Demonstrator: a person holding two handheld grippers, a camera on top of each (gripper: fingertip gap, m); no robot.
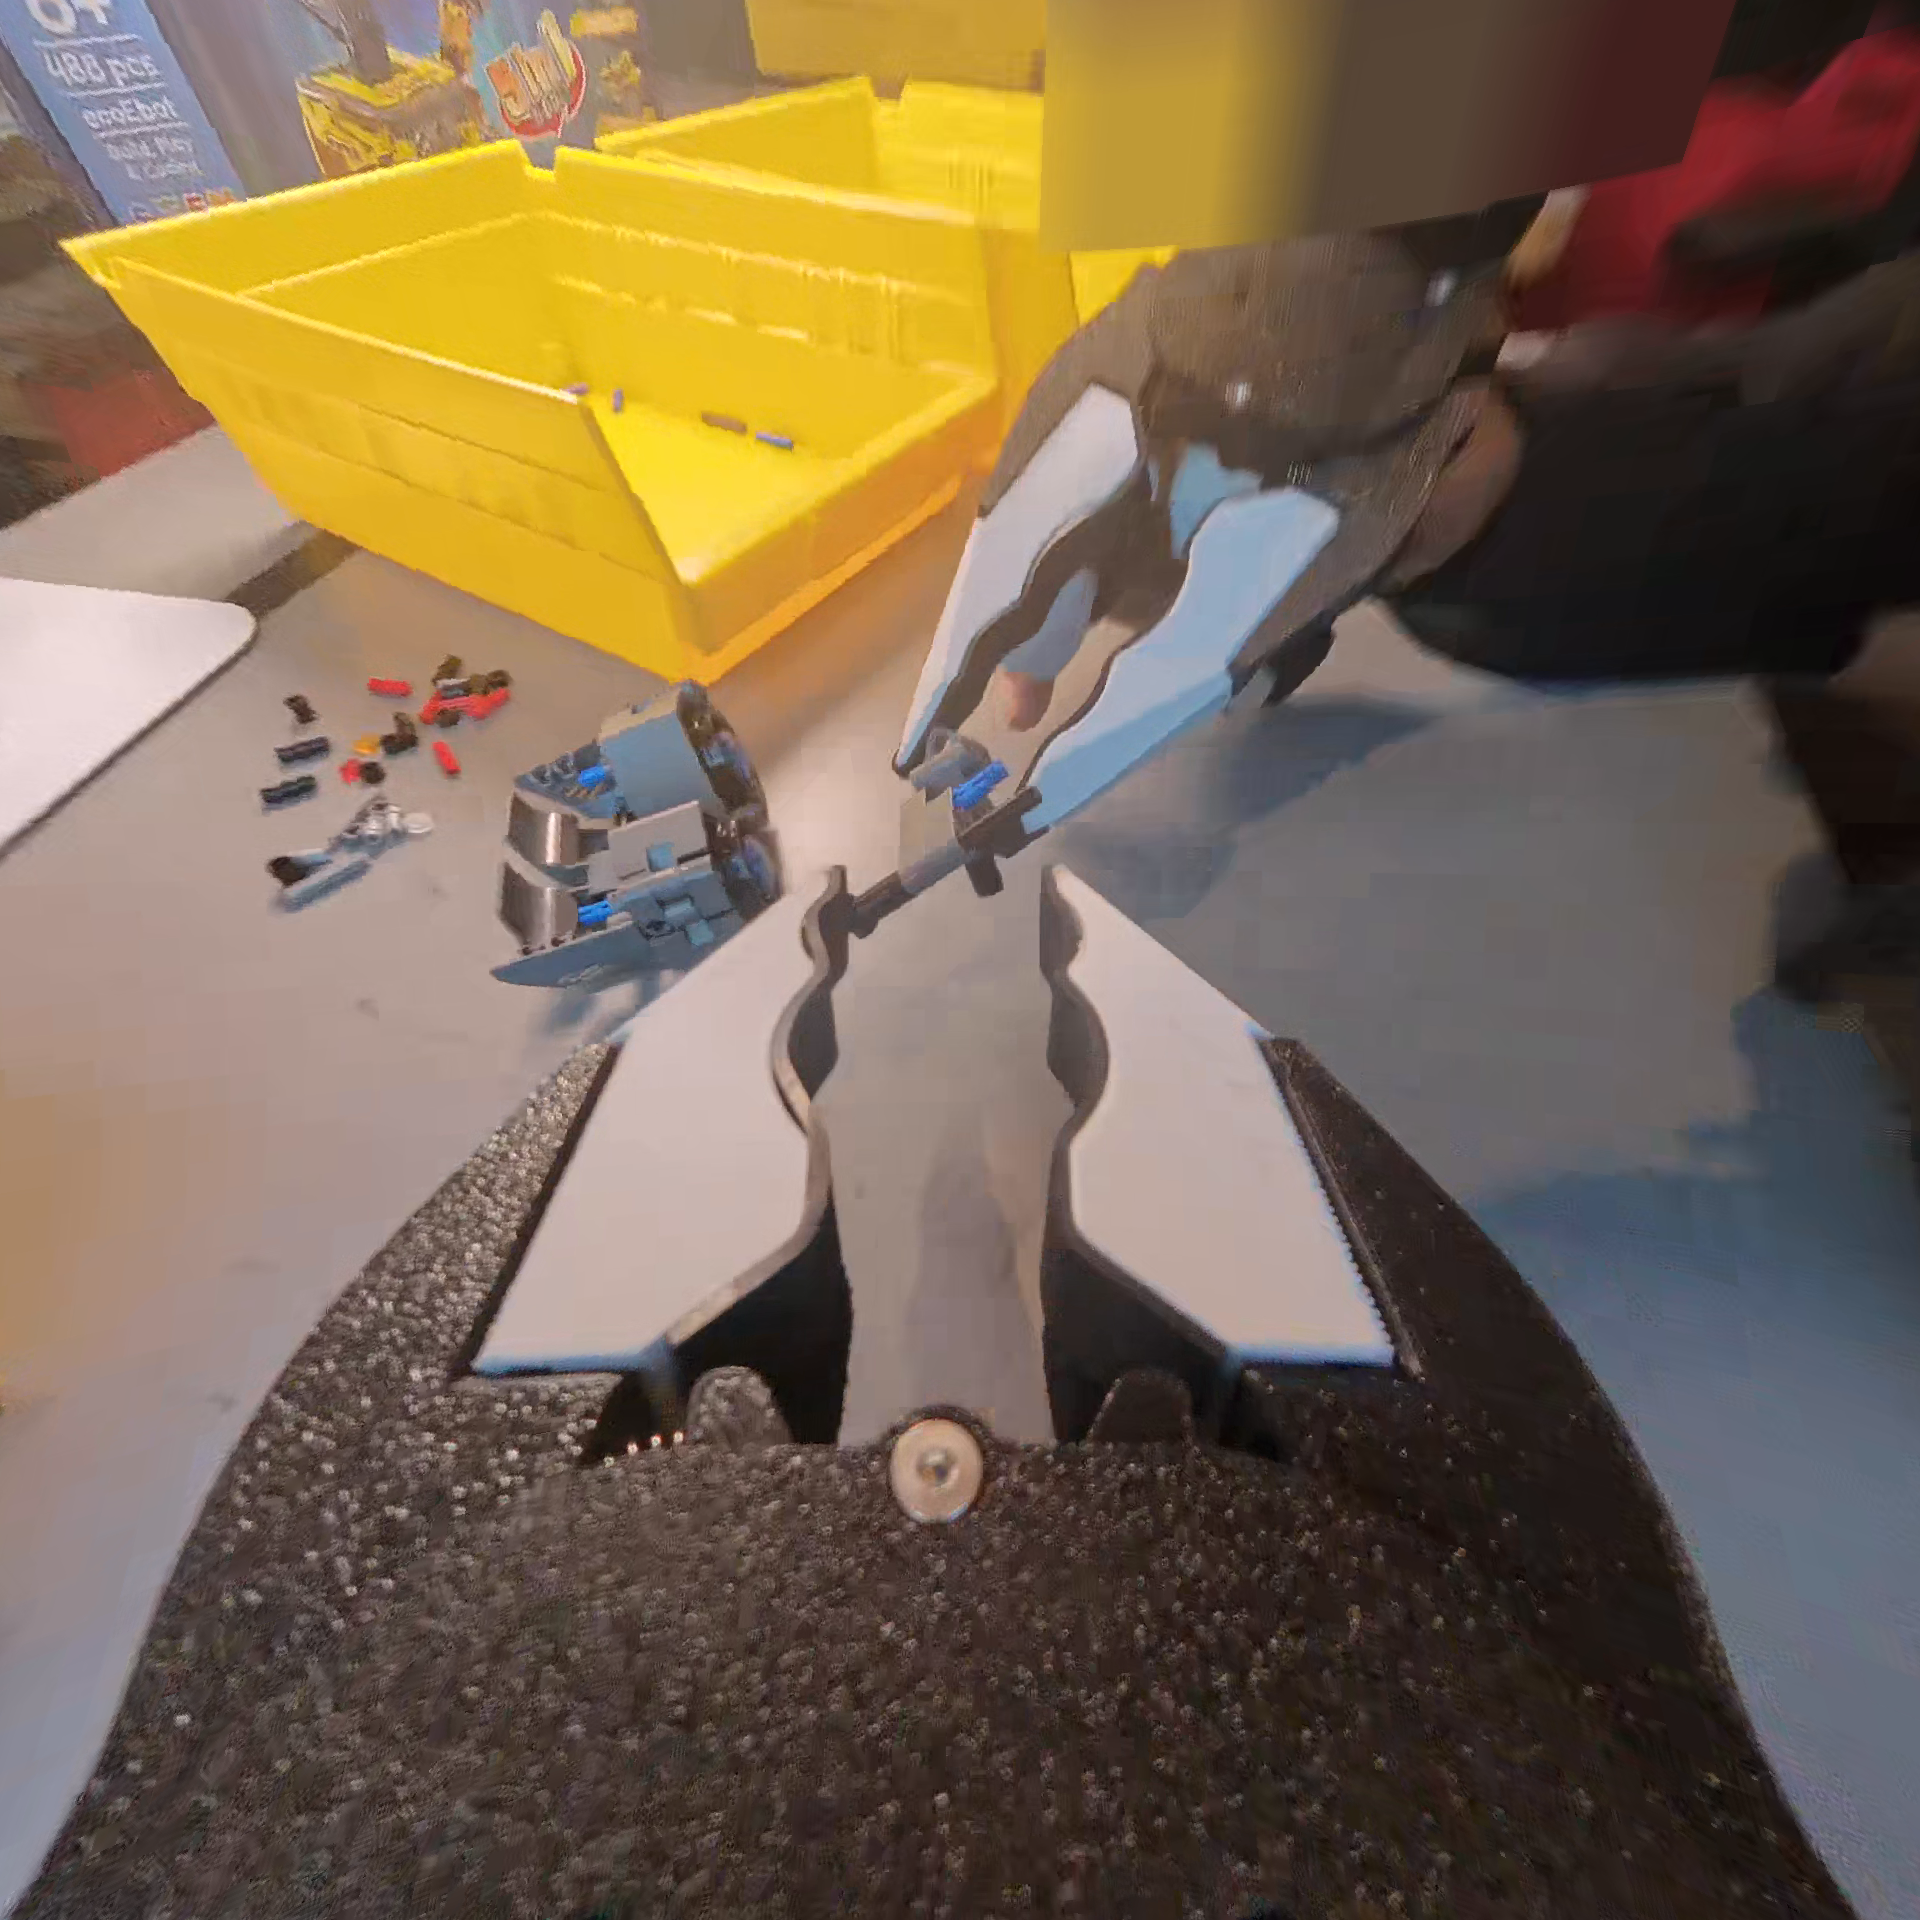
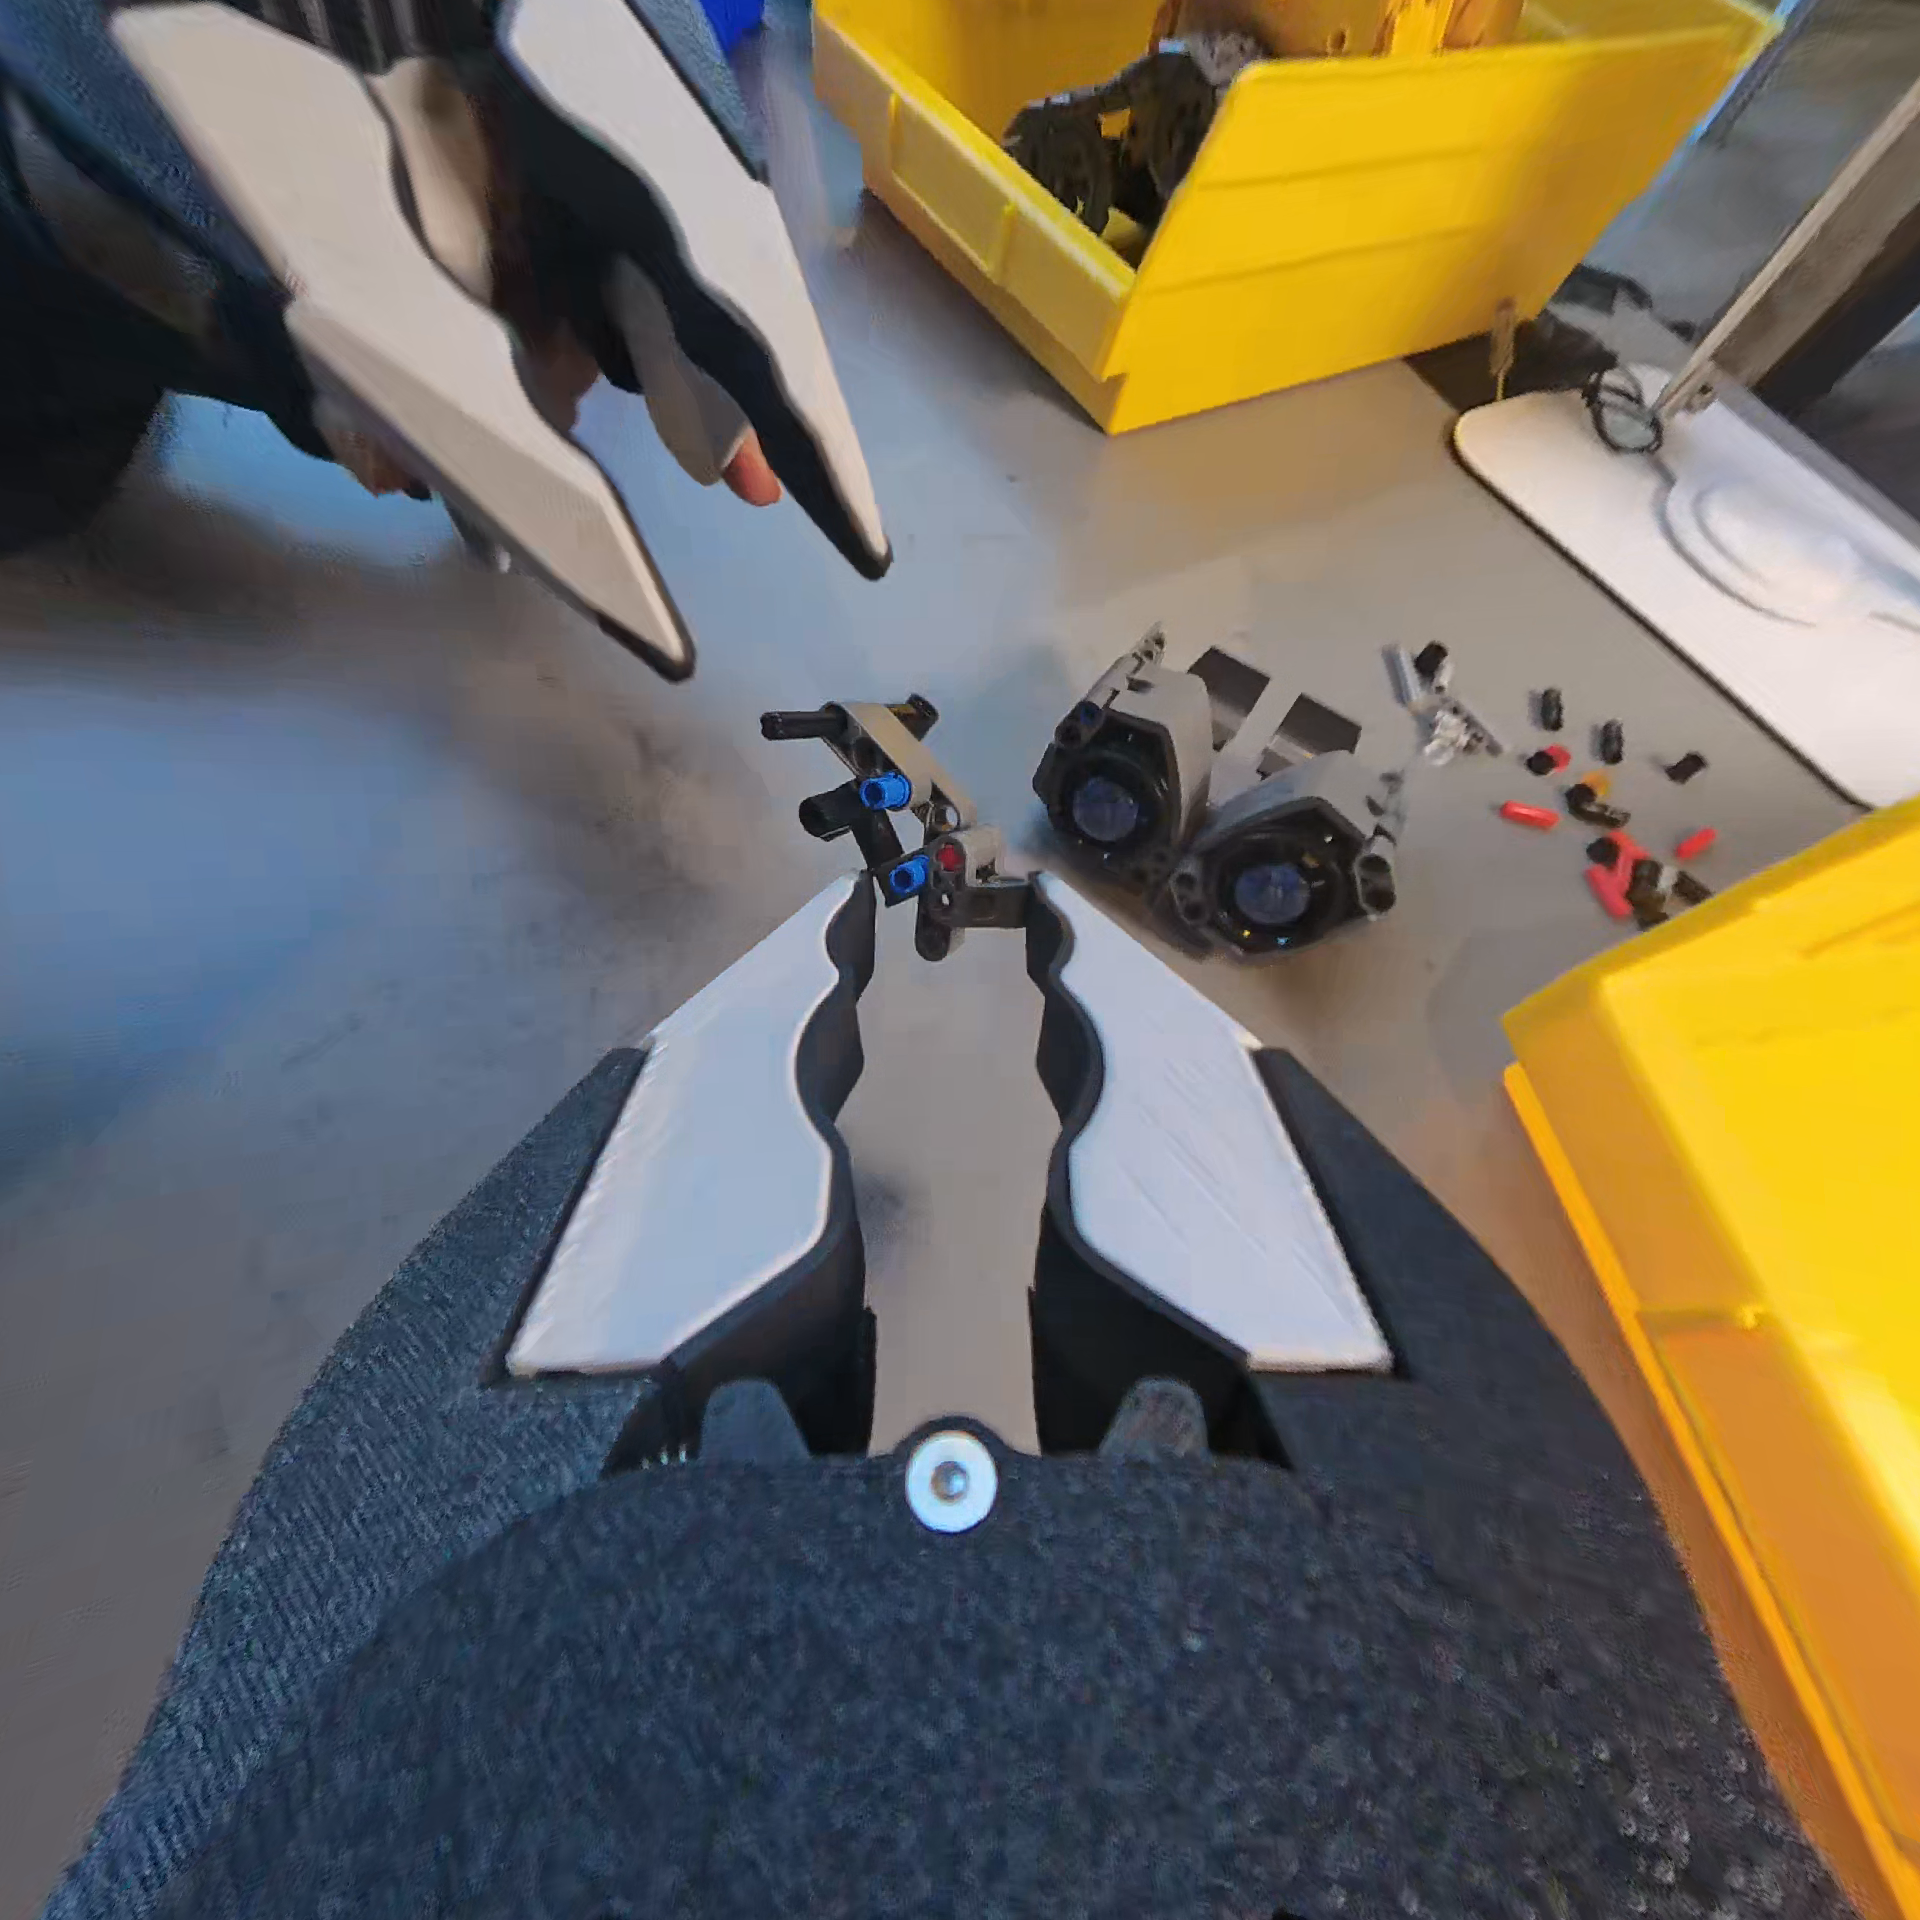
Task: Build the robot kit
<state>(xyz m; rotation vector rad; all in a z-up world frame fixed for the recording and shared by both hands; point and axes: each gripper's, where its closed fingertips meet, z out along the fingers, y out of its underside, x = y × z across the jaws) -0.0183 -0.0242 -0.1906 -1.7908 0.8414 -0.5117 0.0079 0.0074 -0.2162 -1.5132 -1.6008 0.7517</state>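
Between your right gripper [image 2: 948, 883] tips, clamped, the grey-black brick linkage [image 2: 904, 805] is pointing to 11 o'clock toward your parted, empty left gripper [image 2: 784, 613]; twin-motor assembly [image 2: 1216, 831] lying at 2 o'clock.

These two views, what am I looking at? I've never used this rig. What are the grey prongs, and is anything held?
Each picture comes from a camera on a hand-held gripper, looking along its two fingers. The right gripper pinches a small brick assembly of grey beams and blue pins. The left gripper is open; one fingertip touches the assembly's black axle. On the grey table lie a twin-engine model, loose pins and yellow bins.
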